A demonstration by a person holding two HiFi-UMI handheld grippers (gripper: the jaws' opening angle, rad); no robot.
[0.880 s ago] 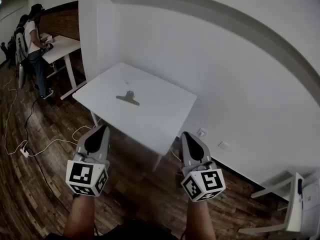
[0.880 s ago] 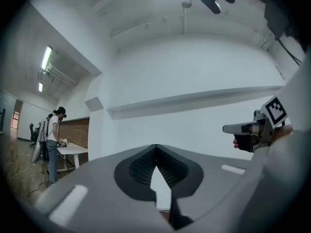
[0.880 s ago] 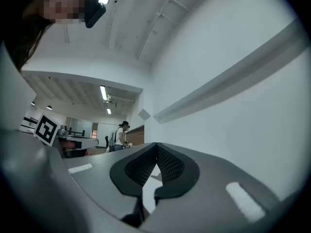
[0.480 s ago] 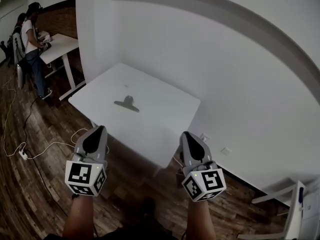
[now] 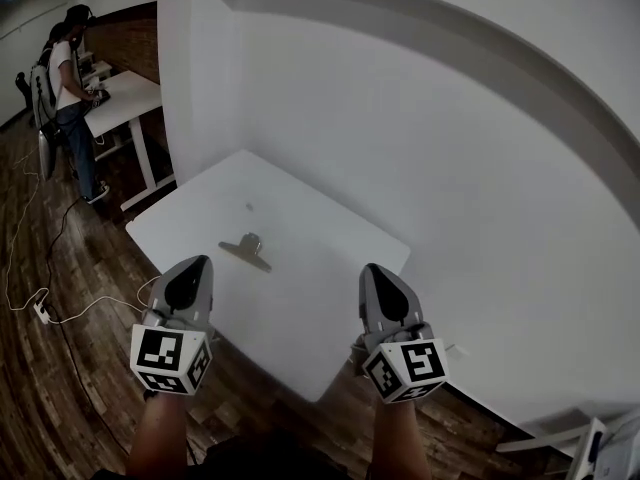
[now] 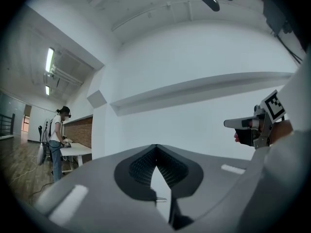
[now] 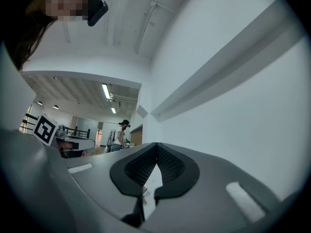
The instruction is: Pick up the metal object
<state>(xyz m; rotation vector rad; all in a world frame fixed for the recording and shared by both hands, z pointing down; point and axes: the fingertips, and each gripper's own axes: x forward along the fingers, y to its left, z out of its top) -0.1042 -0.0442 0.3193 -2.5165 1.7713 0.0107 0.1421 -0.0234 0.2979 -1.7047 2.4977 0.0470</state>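
Left tongs (image 5: 196, 261) near metal object (image 5: 246, 250)

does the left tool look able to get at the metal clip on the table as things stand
Probably yes. The metal clip lies in the open on the white table, just ahead of the left tool, with nothing between them. Its jaws are shut and empty, so they must open first.

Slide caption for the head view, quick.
Shut and empty, the left gripper and right gripper hover at the near edge of a white table; the metal clip lies untouched.
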